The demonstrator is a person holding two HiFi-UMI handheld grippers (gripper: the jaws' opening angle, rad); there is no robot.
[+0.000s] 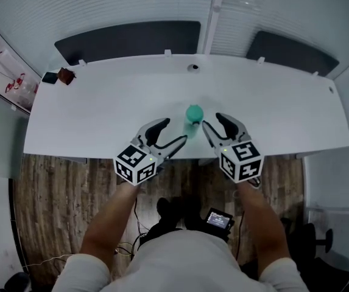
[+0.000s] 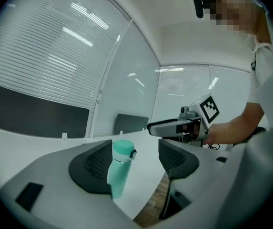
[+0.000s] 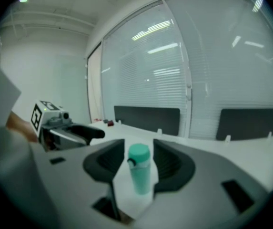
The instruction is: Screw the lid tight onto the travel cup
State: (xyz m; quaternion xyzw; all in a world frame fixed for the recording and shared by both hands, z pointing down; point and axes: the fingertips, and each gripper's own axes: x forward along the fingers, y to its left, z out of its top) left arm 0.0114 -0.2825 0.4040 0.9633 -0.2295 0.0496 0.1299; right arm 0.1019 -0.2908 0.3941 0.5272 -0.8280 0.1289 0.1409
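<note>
Near the front edge of the white surface, a slim mint-green travel cup is seen standing upright, its long axis vertical. A rounded green screw lid is already seated on top, with a small dark loop at its side. Whether the lid is turned fully home cannot be told.

The cup is flanked by both tools. The left tongs are held to its left and a little nearer the person, and the right tongs are just beside it on its right. Both are pointed inward at it from roughly opposite sides.

The left tongs are spread wide with nothing gripped. In the left gripper view the cup is seen beyond the tips, off toward one jaw and not centred. The right tongs are parted more narrowly. In the right gripper view the cup is framed squarely in the gap, with a strip of bare surface on either side, so no pad is pressed on it and nothing is held.

The right tongs are judged the nearer and better lined up. For tightening, the body would have to be clamped by one pair and the lid caught by the other, then turned about the upright axis. The left tongs would first need to be shifted sideways to centre the cup.
</note>
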